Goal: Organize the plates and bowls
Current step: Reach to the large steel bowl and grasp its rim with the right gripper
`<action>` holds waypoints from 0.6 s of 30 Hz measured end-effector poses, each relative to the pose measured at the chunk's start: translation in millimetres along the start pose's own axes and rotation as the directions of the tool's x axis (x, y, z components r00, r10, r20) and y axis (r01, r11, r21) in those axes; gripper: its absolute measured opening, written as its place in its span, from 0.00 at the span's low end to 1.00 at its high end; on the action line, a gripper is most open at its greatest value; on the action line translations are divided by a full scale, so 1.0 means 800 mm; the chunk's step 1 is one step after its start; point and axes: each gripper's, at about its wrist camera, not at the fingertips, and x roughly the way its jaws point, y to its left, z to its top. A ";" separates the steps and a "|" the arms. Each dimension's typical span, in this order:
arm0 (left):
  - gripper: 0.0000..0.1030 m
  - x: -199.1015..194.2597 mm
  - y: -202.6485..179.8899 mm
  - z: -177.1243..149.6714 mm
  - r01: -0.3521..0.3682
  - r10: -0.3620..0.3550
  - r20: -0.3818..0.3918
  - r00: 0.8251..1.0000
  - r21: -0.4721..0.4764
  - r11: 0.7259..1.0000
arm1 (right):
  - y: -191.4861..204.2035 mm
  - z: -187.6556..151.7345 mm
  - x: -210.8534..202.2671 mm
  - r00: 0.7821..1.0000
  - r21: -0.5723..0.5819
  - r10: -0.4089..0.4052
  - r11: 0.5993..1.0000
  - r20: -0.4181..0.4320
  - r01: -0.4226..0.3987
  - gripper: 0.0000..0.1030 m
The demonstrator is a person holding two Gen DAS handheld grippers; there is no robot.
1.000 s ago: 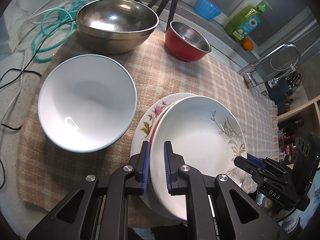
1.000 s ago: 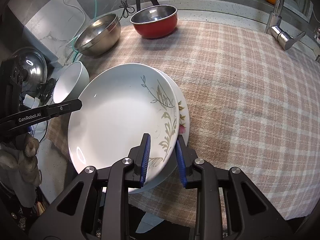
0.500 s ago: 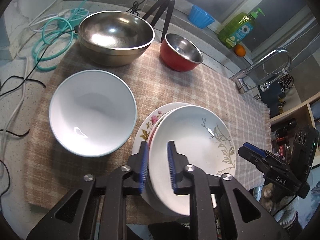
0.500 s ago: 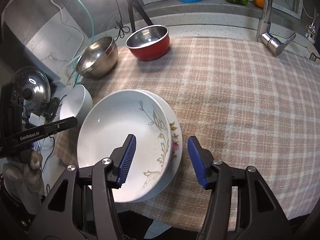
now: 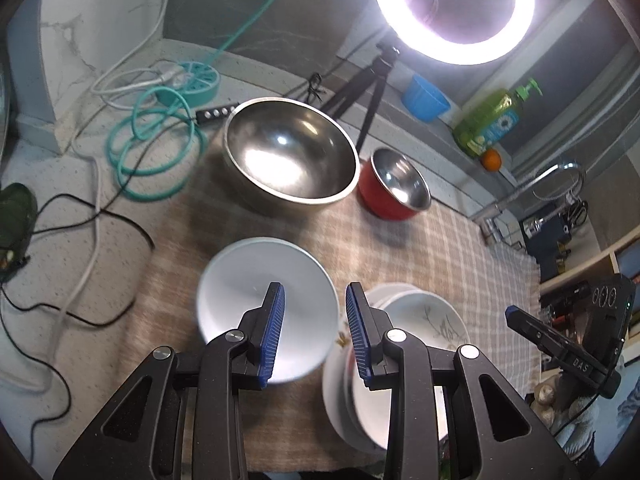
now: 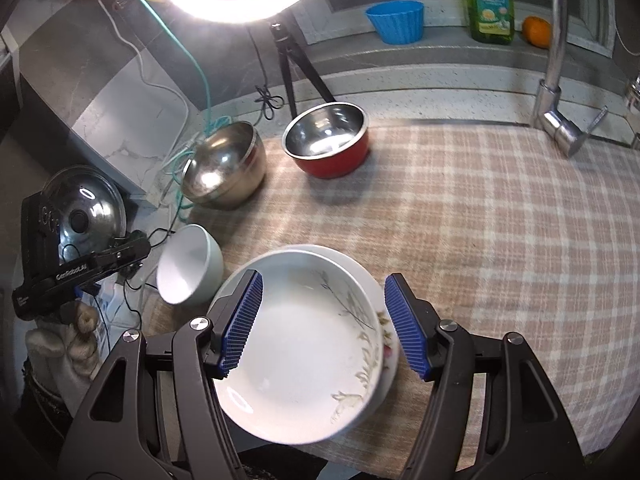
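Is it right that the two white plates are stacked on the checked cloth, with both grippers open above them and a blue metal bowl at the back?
Not quite: the small metal bowl at the back is red outside, as the right wrist view shows. The rest holds: the plates sit stacked on the checked cloth, with the left gripper and right gripper open above them.

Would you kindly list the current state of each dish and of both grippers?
Leaf-pattern plate: stacked on flowered plate, released.
Flowered plate: underneath, on the cloth.
White bowl: upright, empty.
Steel bowl: upright, empty.
Red bowl: upright, empty.
Left gripper: jaws just opening, nothing held.
Right gripper: jaws just opening, nothing held.
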 end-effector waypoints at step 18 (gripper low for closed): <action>0.29 0.037 0.063 0.104 -0.023 0.023 0.011 1.000 -0.008 1.000 | 0.088 0.080 0.091 0.993 -0.032 0.110 0.993 -0.044 -0.111 0.49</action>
